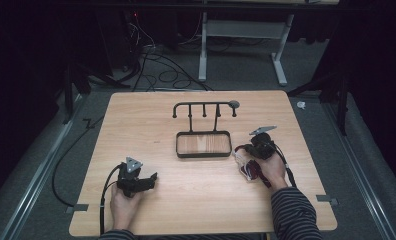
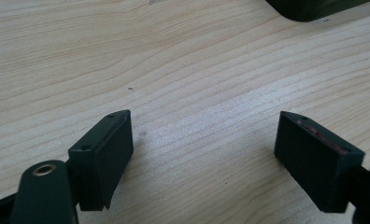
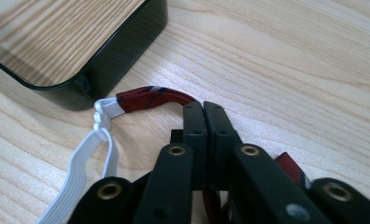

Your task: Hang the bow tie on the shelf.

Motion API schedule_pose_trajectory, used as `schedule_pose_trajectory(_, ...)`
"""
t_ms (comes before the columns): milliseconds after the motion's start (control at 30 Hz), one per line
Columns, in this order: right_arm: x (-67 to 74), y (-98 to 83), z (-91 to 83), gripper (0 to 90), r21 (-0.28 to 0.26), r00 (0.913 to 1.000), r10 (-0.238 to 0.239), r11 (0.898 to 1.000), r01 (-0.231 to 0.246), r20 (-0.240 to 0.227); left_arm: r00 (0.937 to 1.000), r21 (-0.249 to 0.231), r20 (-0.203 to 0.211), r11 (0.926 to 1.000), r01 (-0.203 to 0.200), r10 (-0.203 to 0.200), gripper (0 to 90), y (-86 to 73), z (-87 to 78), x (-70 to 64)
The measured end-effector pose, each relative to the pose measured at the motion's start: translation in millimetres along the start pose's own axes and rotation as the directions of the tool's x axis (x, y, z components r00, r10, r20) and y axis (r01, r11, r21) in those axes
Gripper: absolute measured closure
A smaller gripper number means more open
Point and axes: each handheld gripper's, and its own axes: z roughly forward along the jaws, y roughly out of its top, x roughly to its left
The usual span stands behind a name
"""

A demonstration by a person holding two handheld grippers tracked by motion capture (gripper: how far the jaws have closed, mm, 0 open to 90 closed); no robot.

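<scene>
A dark red striped strap point(image 3: 150, 99) with a white elastic loop point(image 3: 87, 163) tied to its end lies on the wooden table, just beside the black tray's corner point(image 3: 122, 51). My right gripper point(image 3: 203, 109) is shut on the red strap, pads pressed together with the fabric pinched at their tips. From above, the right gripper point(image 1: 242, 156) sits right of the tray point(image 1: 204, 155), the strap point(image 1: 250, 171) bunched under the hand. My left gripper point(image 1: 152, 177) rests low at the front left. Its jaws stand open point(image 2: 204, 140) over bare wood with nothing between them.
A black rack point(image 1: 204, 105) with several hanging pegs rises from the back of the tray at the table's middle. The tray's corner point(image 2: 314, 7) lies well ahead of the left gripper. Cables and a desk frame point(image 1: 281, 55) are on the floor beyond the table.
</scene>
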Motion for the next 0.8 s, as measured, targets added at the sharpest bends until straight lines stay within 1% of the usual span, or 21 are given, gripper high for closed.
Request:
schedule_pose_trajectory(67,0.7,0.0,-0.3,90.0,-0.001,1.0000,-0.007,1.000,0.007,0.006,1.0000,0.000,0.000,1.0000,0.000,0.000,20.1,0.0,0.0,0.0)
schedule_pose_trajectory(133,3.1,-0.3,-4.1,90.0,-0.020,0.9994,-0.034,0.999,0.034,0.011,1.0000,0.000,0.000,1.0000,0.000,0.000,20.1,0.0,0.0,0.0)
schedule_pose_trajectory(167,4.9,0.7,-10.3,90.0,-0.037,0.9985,-0.050,0.998,0.051,0.022,1.0000,0.000,0.000,1.0000,0.000,0.000,20.1,0.0,0.0,0.0)
schedule_pose_trajectory(200,6.2,1.7,-17.2,90.0,-0.060,0.9983,-0.052,0.997,0.054,0.026,1.0000,0.000,0.000,1.0000,0.000,0.000,20.1,0.0,0.0,0.0)
schedule_pose_trajectory(233,6.8,2.9,-25.4,90.0,-0.090,0.9977,-0.061,0.994,0.063,0.028,1.0000,0.000,-0.001,1.0000,0.000,0.000,20.1,0.0,0.0,0.0)
schedule_pose_trajectory(267,9.3,4.6,-42.5,90.0,-0.141,0.9972,-0.066,0.988,0.070,0.033,1.0000,0.000,0.000,1.0000,0.000,0.000,20.1,0.0,0.0,0.0)
schedule_pose_trajectory(300,9.3,4.6,-42.5,90.0,-0.141,0.9972,-0.066,0.988,0.070,0.033,1.0000,0.000,0.000,1.0000,0.000,0.000,20.1,0.0,0.0,0.0)
schedule_pose_trajectory(333,11.2,4.3,-54.5,90.0,-0.169,0.9970,-0.067,0.983,0.073,0.038,1.0000,0.000,0.000,1.0000,0.000,0.000,20.1,0.0,0.0,0.0)
schedule_pose_trajectory(367,11.2,4.3,-54.5,90.0,-0.169,0.9970,-0.067,0.983,0.073,0.038,1.0000,0.000,0.000,1.0000,0.000,0.000,20.1,0.0,0.0,0.0)
schedule_pose_trajectory(400,12.4,3.9,-60.2,90.0,-0.183,0.9966,-0.071,0.980,0.078,0.041,1.0000,0.000,-0.001,1.0000,0.000,0.000,20.1,0.0,0.0,0.0)
schedule_pose_trajectory(467,14.9,3.7,-70.3,90.0,-0.211,0.9948,-0.089,0.973,0.098,0.049,1.0000,0.000,0.000,1.0000,0.000,0.000,20.1,0.0,0.0,0.0)
schedule_pose_trajectory(500,17.0,3.5,-76.8,90.0,-0.224,0.9944,-0.091,0.969,0.101,0.054,1.0000,0.000,0.000,1.0000,0.000,0.000,20.1,0.0,0.0,0.0)
schedule_pose_trajectory(533,19.4,3.6,-85.0,90.0,-0.249,0.9945,-0.092,0.963,0.101,0.051,1.0000,0.000,0.000,1.0000,0.000,0.000,20.1,0.0,0.0,0.0)
schedule_pose_trajectory(567,19.4,3.6,-85.0,90.0,-0.249,0.9945,-0.092,0.963,0.101,0.051,1.0000,0.000,0.000,1.0000,0.000,0.000,20.1,0.0,-0.1,0.1)
schedule_pose_trajectory(600,24.0,4.5,-92.7,90.0,-0.267,0.9937,-0.099,0.957,0.109,0.053,1.0000,0.000,0.000,1.0000,0.000,0.000,20.2,0.0,-0.1,0.1)
schedule_pose_trajectory(633,24.0,4.5,-92.7,90.0,-0.267,0.9937,-0.099,0.957,0.109,0.053,1.0000,0.000,0.000,1.0000,0.000,0.000,20.2,0.0,-0.1,0.1)
schedule_pose_trajectory(733,31.4,7.0,-102.2,90.0,-0.288,0.9892,-0.129,0.947,0.144,0.069,1.0000,0.000,0.000,1.0000,0.000,0.000,20.2,0.0,-0.1,0.1)
schedule_pose_trajectory(767,35.7,8.7,-108.4,90.0,-0.303,0.9866,-0.145,0.939,0.161,0.076,1.0000,0.000,0.000,1.0000,0.000,0.000,20.2,0.0,-0.1,0.1)
schedule_pose_trajectory(800,35.7,8.7,-108.4,90.0,-0.303,0.9866,-0.145,0.939,0.161,0.076,1.0000,0.000,0.000,1.0000,0.000,0.000,20.2,0.0,-0.1,0.1)
